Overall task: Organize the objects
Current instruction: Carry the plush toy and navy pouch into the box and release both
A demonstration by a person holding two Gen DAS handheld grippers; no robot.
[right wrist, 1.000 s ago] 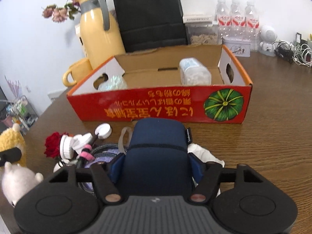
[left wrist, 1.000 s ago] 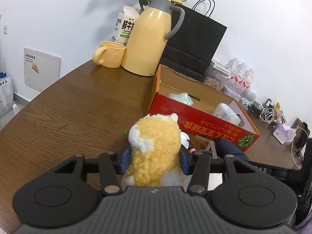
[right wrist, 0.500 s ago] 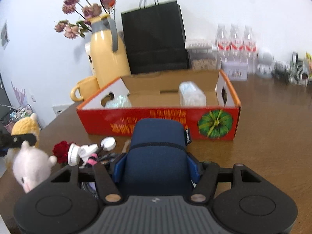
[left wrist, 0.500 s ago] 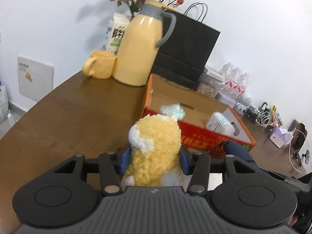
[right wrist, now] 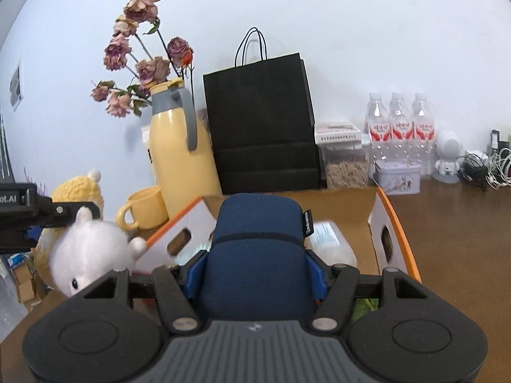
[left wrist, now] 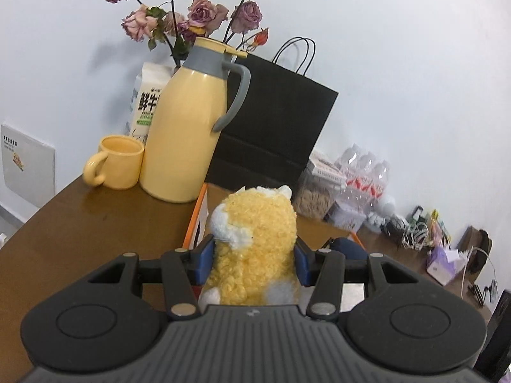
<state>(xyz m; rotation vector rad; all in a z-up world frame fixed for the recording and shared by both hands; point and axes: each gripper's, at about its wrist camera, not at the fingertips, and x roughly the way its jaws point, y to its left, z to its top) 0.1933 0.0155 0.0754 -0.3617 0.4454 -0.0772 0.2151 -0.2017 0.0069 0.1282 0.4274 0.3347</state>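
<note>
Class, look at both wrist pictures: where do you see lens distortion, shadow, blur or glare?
Left wrist view: fisheye bends the table edge; dried roses cast a soft shadow on the wall; the yellow thermos shows mild sheen. Right wrist view: dark vignette corners; the white plush looks slightly soft; the water bottles stay sharp.

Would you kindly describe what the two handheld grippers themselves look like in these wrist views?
Both the left gripper and right gripper share one design: a ribbed dark grey body flanked by two round black discs, black linkage bars with silver pins, and blue pads on the fingers. No cables or sleeves show.
</note>
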